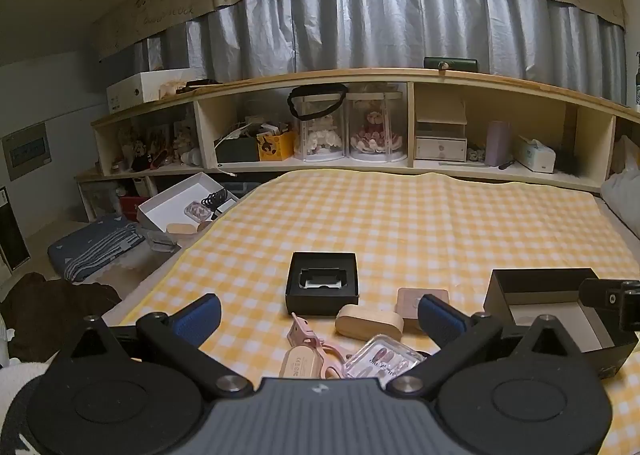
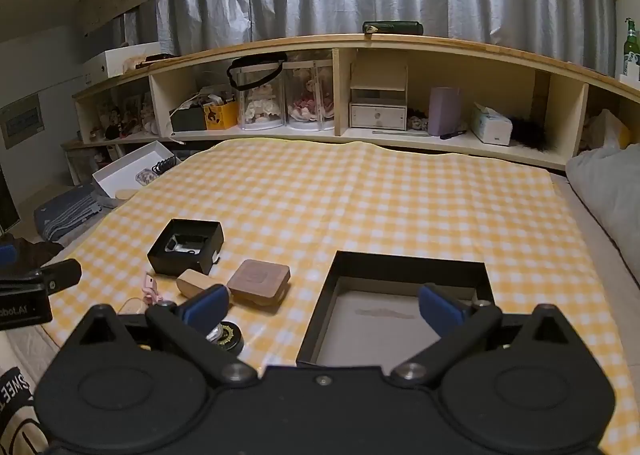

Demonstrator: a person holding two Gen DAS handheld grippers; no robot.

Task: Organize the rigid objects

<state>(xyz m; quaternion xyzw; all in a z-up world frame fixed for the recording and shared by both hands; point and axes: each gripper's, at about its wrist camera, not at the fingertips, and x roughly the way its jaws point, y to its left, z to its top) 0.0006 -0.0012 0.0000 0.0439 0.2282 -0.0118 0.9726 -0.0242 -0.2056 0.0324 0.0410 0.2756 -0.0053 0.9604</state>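
Observation:
On the yellow checked cloth lie a small black box with an insert, a rounded wooden case, a brown square compact, a pink clip, a clear nail case and a beige tag. My left gripper is open above them, holding nothing. My right gripper is open and empty over the near left edge of a large empty black tray. The right wrist view also shows the small box, the compact, the wooden case and a round black item.
A long wooden shelf with doll cases, drawers and boxes runs along the back under grey curtains. A white open box and folded dark cloth lie off the cloth at the left. A grey pillow lies at the right.

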